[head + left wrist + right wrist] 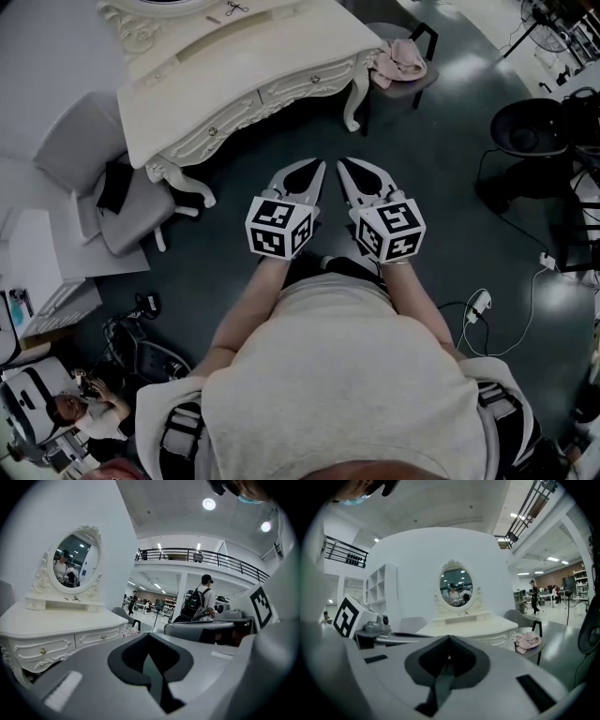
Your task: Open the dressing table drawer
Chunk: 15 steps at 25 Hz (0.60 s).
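Note:
The white carved dressing table (234, 47) stands ahead of me, with two knobbed drawers (211, 131) (309, 82) in its front, both closed. My left gripper (320, 168) and right gripper (343, 166) hang side by side over the dark floor, short of the table and touching nothing. Both are shut and hold nothing. In the left gripper view the shut gripper (149, 635) points past the table, whose drawers (42, 649) lie at the left. The right gripper view has the shut gripper (449, 640) aimed toward the table (473, 625) and its oval mirror (456, 587).
A grey chair (112, 187) stands left of the table. At the table's right end a chair holds a pink cloth (398, 61). A black round stool (530, 127) and cables with a power strip (476, 302) lie to the right. People stand in the background hall.

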Motion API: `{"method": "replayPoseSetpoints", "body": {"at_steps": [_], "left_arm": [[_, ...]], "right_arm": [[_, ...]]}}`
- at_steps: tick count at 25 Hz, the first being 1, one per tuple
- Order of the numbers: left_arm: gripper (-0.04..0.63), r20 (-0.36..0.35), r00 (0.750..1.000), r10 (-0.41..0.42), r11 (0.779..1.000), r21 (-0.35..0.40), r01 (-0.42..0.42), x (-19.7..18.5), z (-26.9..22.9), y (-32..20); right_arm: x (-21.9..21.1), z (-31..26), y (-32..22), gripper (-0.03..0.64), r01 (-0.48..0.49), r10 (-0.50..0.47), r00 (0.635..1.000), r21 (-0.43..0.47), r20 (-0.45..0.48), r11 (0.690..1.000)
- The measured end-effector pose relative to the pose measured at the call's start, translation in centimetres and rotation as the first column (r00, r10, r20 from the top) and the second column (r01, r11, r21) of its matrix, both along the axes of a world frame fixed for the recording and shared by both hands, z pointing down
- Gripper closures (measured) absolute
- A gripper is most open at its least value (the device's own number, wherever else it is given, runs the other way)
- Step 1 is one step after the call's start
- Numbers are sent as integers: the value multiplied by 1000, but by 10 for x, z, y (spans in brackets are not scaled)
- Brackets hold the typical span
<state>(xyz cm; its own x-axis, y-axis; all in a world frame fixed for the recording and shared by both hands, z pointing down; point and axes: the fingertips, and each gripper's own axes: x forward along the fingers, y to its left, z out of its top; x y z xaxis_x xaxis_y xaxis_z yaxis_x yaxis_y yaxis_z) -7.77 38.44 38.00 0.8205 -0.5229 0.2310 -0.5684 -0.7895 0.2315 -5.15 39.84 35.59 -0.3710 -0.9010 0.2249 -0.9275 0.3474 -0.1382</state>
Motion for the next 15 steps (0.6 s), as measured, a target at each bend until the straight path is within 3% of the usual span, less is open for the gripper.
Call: {"method": "replayPoseSetpoints", "body": {"at_steps": [7, 15], "left_arm": [[586, -10, 998, -66, 995, -79, 65, 11, 17, -3], [586, 9, 999, -38, 996, -86, 38, 33, 24, -30]], "right_arm": [[25, 12, 8, 609, 8, -9, 1000, -16, -28, 1000], [47, 30, -16, 609, -22, 23, 999, -48, 23, 999]]}}
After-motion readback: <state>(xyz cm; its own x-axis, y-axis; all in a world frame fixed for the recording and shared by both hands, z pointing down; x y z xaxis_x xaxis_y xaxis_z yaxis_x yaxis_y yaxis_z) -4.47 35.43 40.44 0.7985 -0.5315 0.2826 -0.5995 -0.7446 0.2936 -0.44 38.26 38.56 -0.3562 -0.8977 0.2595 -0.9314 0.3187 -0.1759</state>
